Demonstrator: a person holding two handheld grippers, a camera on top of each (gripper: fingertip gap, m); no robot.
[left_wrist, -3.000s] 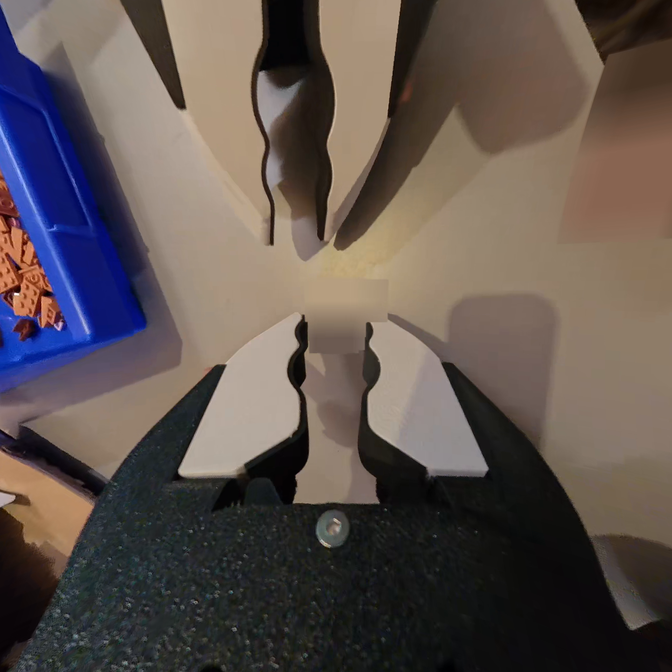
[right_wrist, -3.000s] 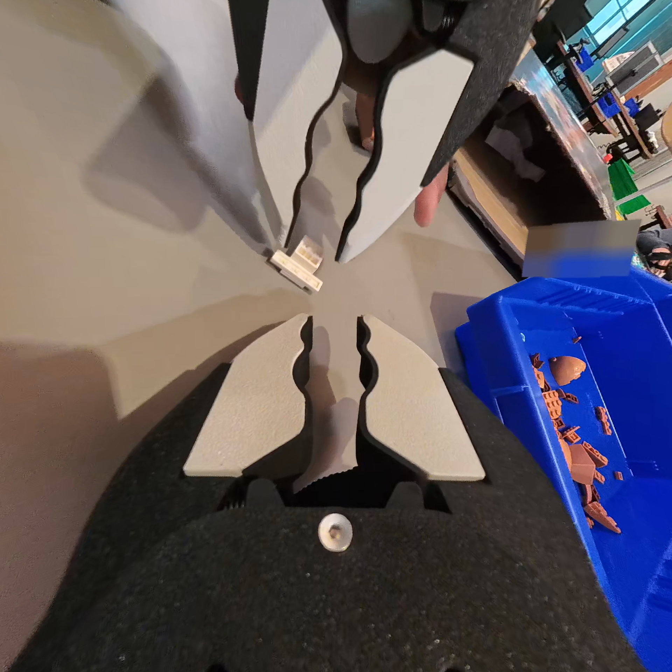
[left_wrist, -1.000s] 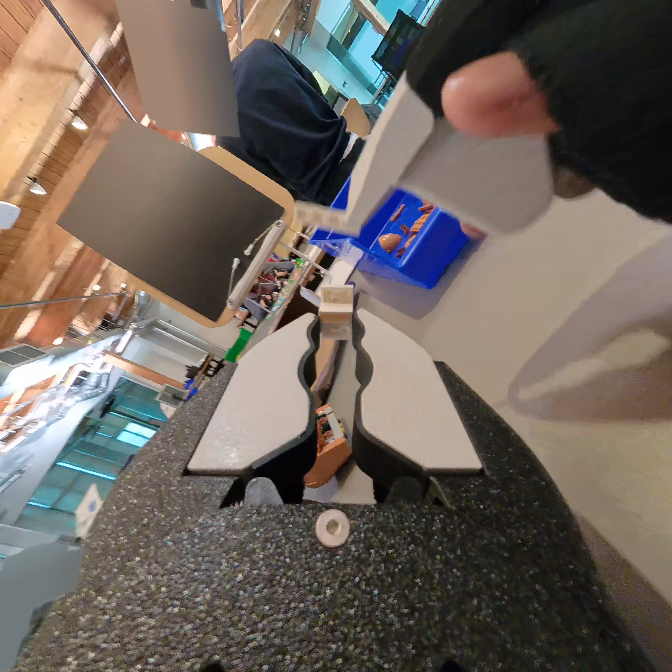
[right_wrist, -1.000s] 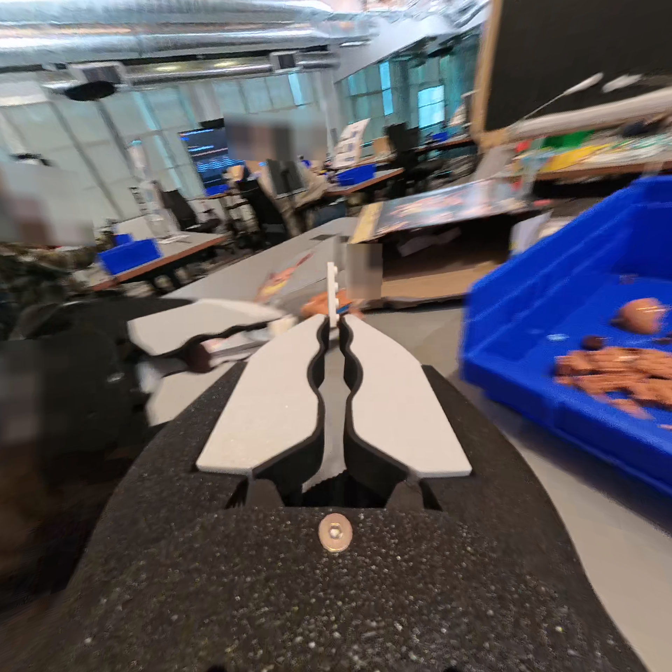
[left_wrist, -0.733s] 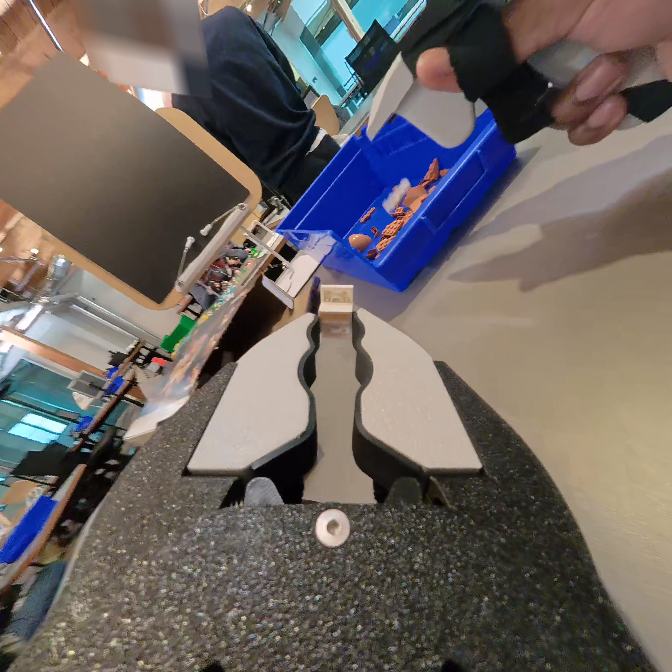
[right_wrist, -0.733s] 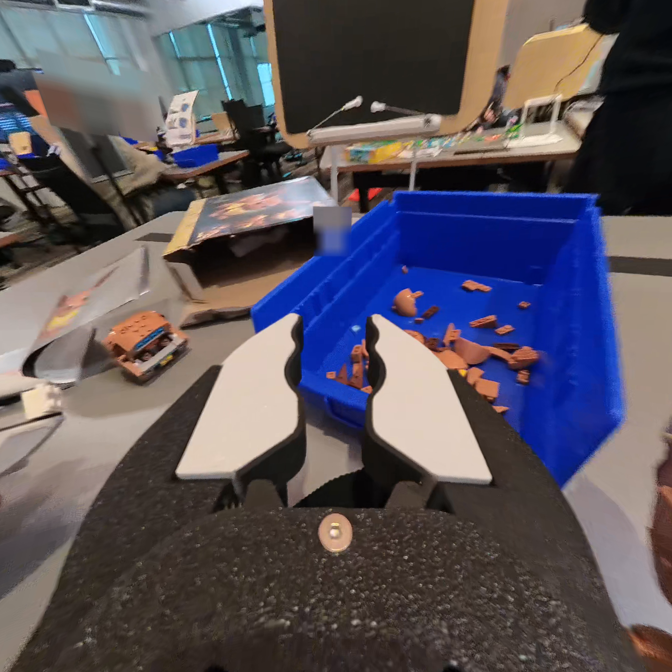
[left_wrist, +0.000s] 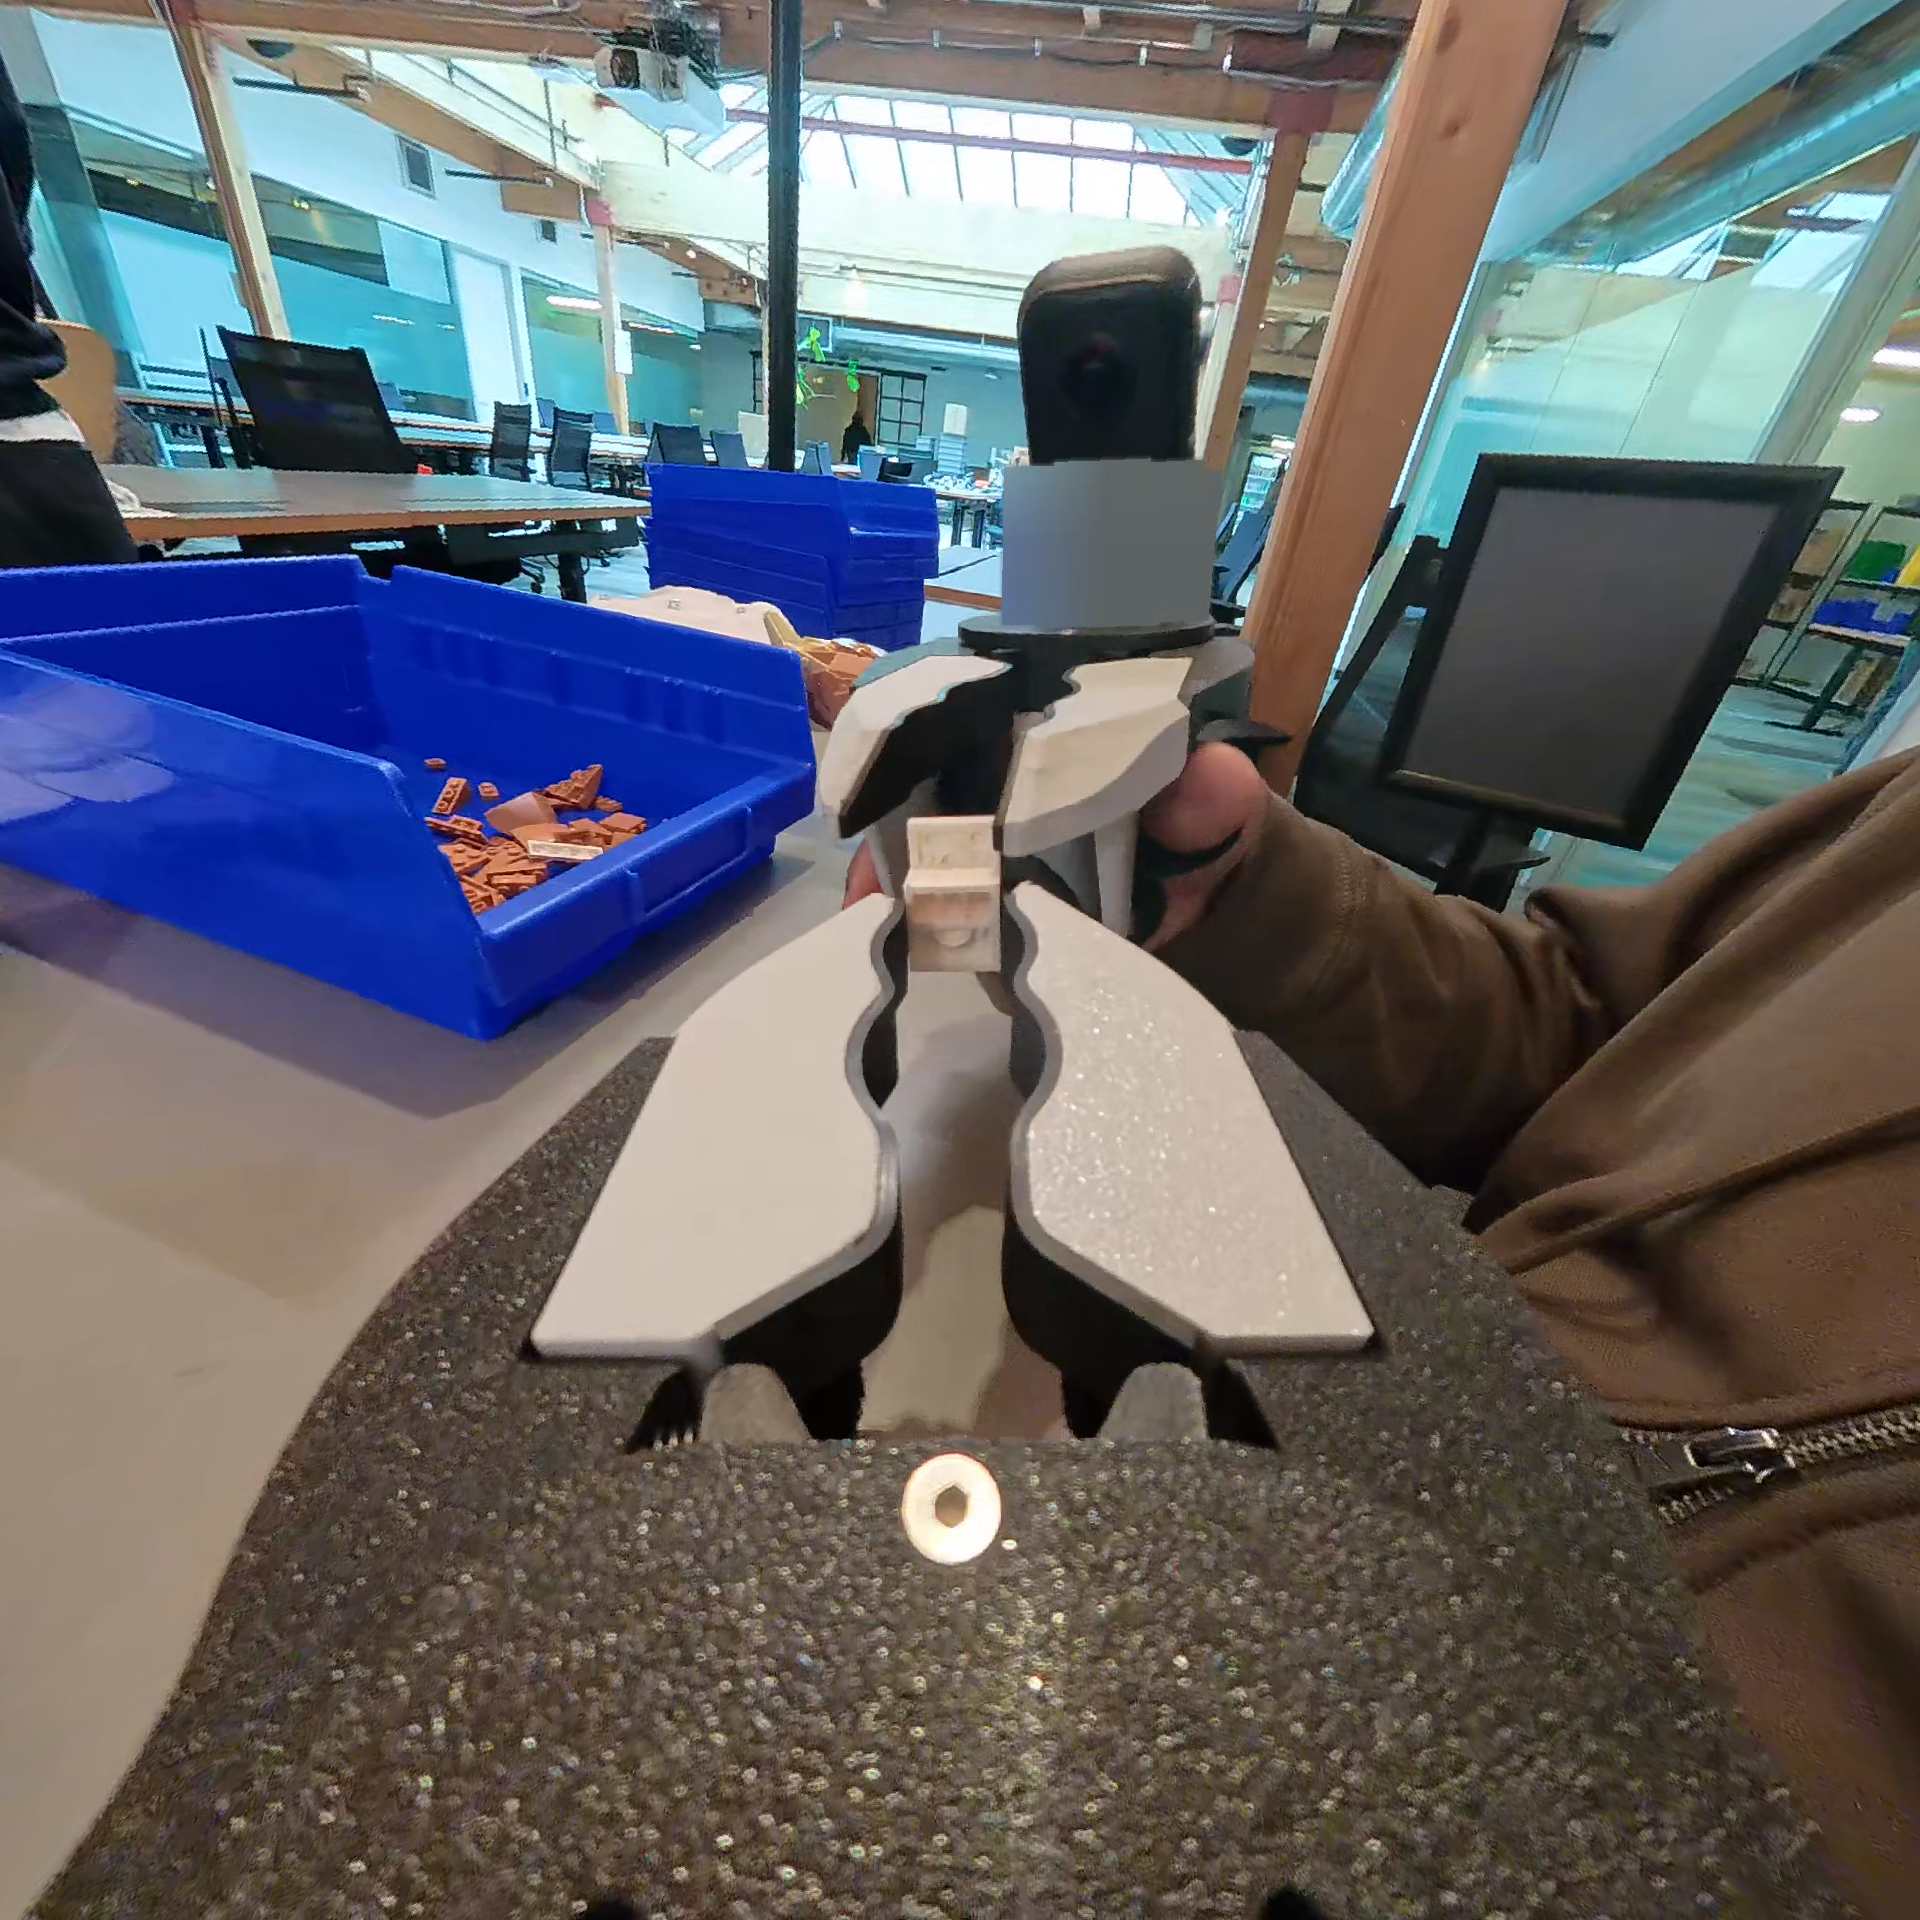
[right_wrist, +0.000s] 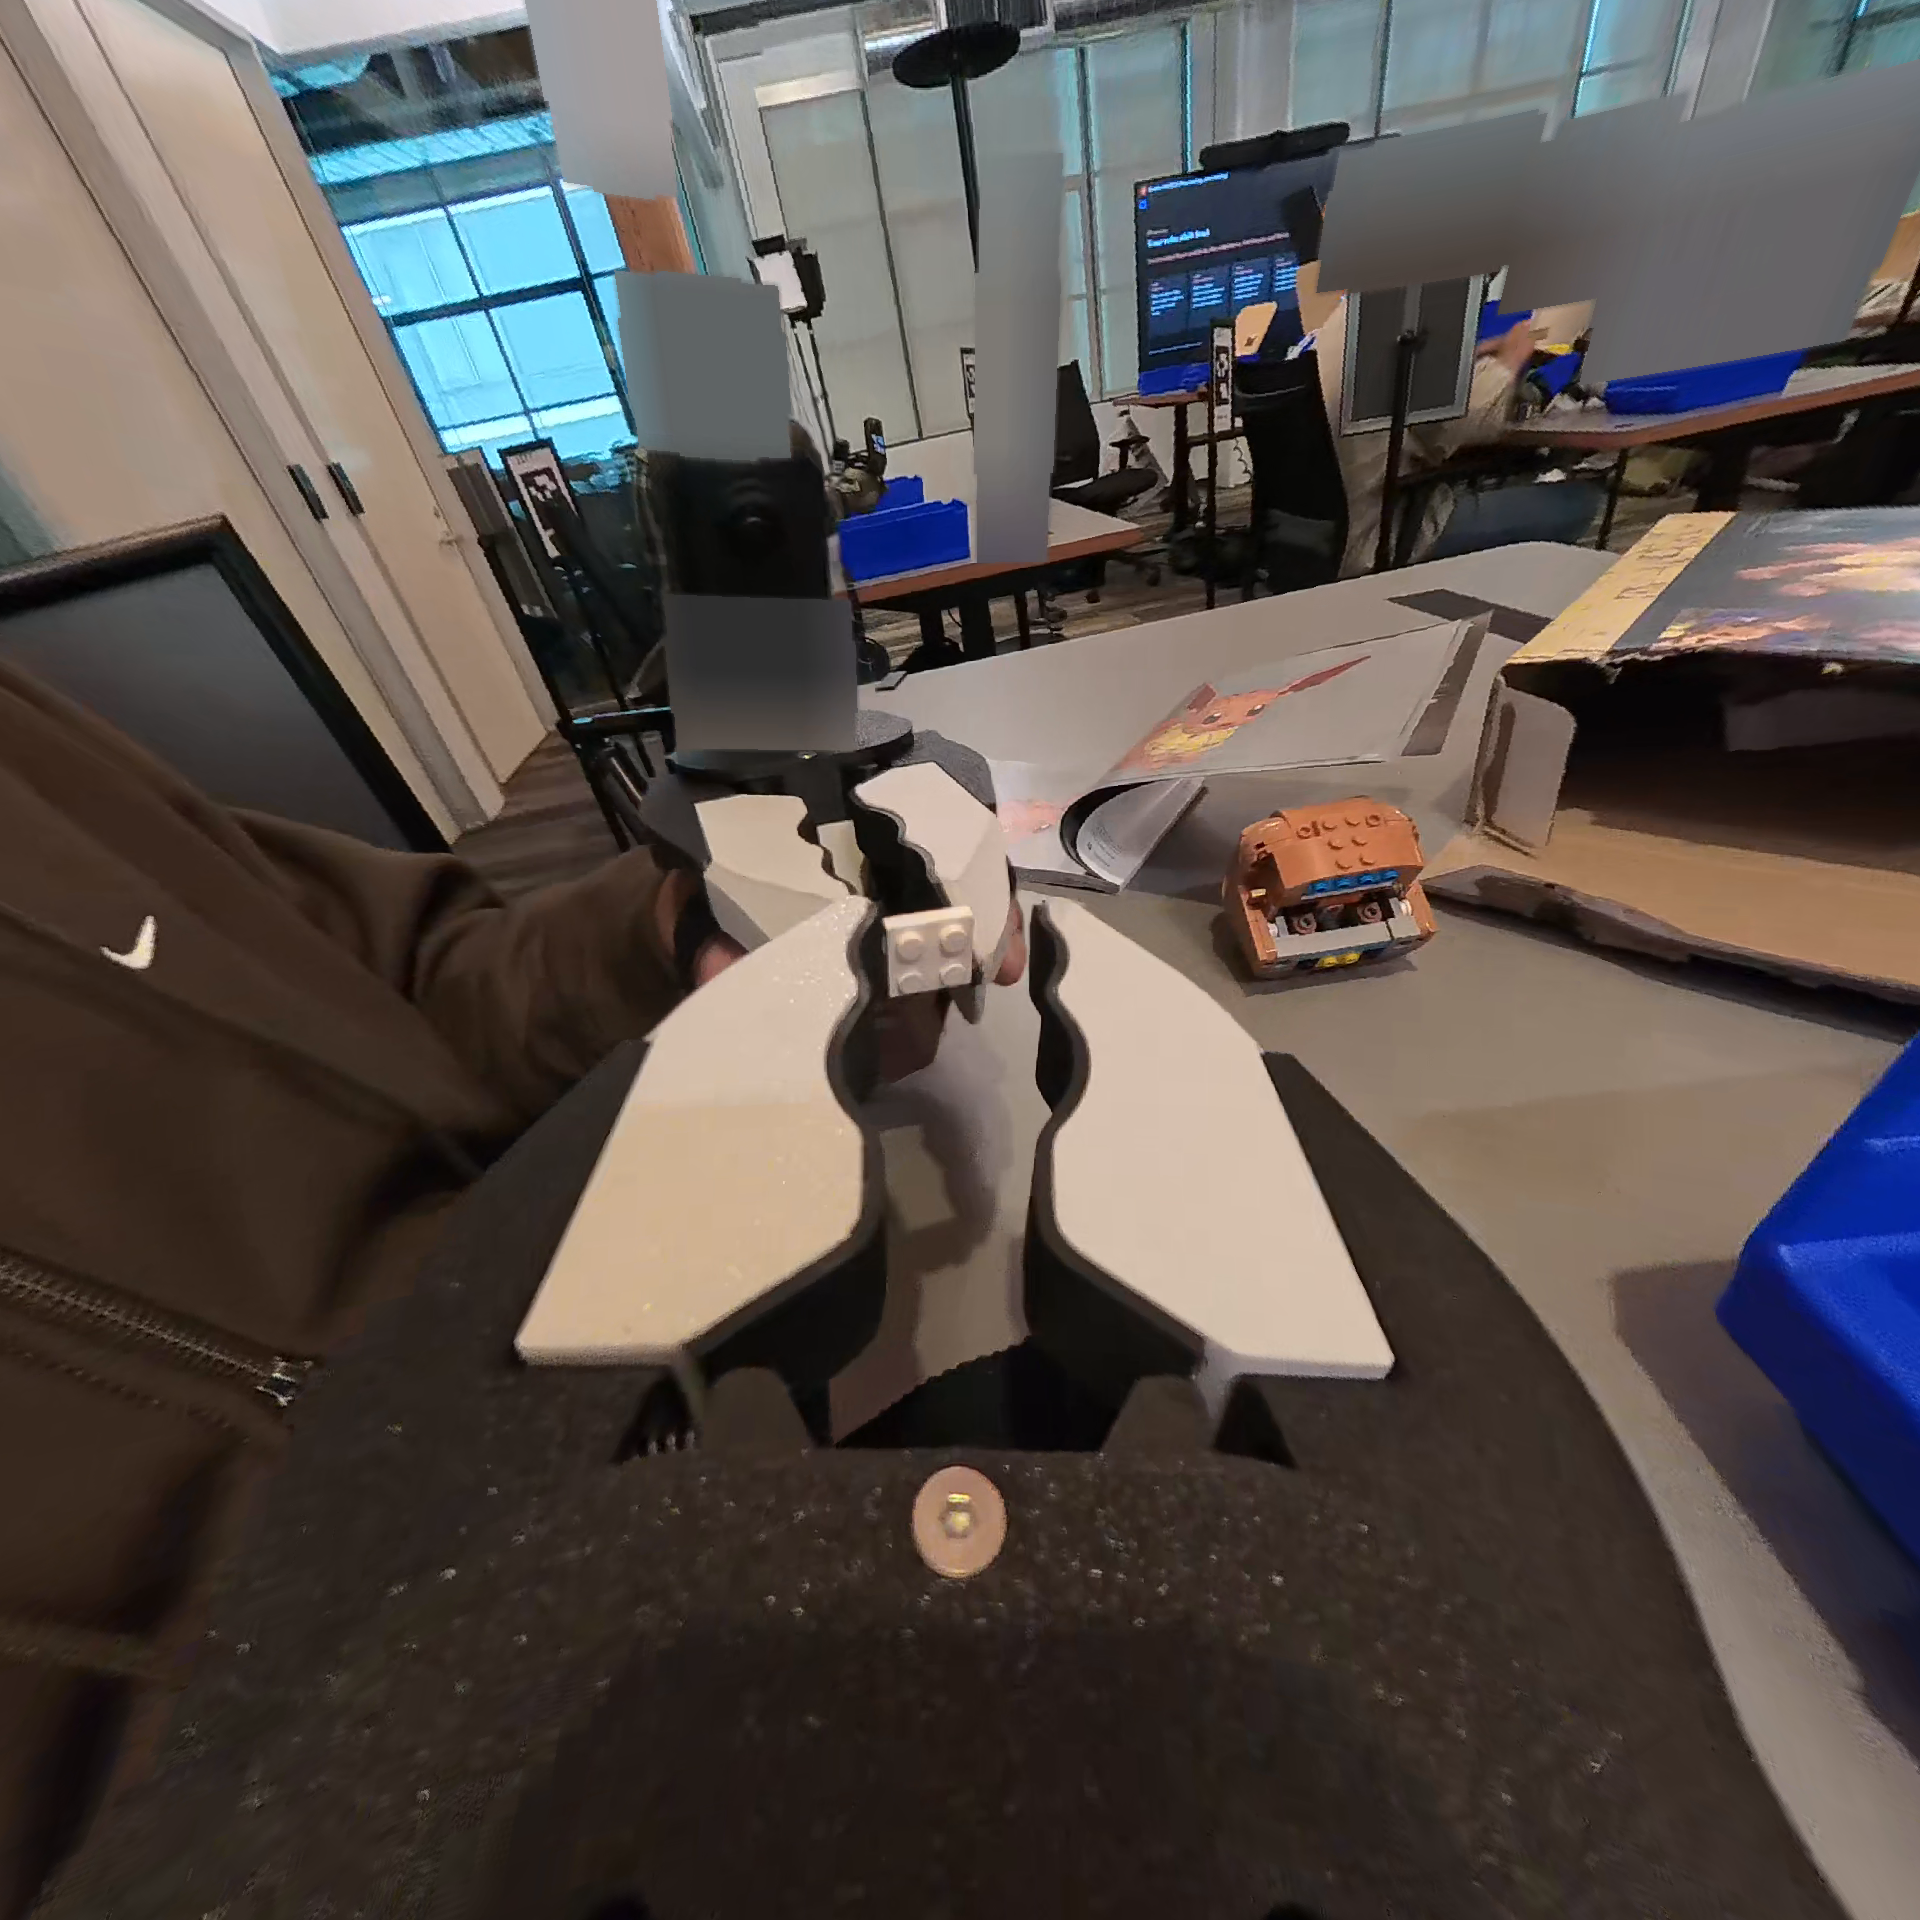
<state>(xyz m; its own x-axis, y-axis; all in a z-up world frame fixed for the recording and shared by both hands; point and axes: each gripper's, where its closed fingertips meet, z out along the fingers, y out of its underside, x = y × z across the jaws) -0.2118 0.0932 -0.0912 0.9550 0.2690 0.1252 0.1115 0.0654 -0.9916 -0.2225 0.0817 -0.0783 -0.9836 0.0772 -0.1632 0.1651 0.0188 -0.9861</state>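
Note:
My left gripper (left_wrist: 951, 902) is shut on a small white brick (left_wrist: 951, 920), held at its fingertips above the grey table (left_wrist: 260, 1143). My right gripper (right_wrist: 951, 935) is open and empty, and its tips stand on either side of that white brick (right_wrist: 930, 951), which shows studs on its face. The two grippers point at each other, tip to tip. The right gripper (left_wrist: 935, 800) shows just beyond the brick in the left wrist view. The left gripper (right_wrist: 914, 925) shows the same way in the right wrist view.
A blue bin (left_wrist: 623, 883) with several brown pieces stands on the table; its corner also shows in the right wrist view (right_wrist: 1849, 1299). A brown brick model (right_wrist: 1325, 883), an open booklet (right_wrist: 1247, 727) and a cardboard box (right_wrist: 1714, 831) lie beyond. A person's brown sleeve (left_wrist: 1558, 987) is close by. Left and right tips are no more than a few centimetres apart.
Both grippers have risen from the table and swung to face each other. The left keeps its white brick. The right, shut on a thin white piece a second ago, is now open and empty.

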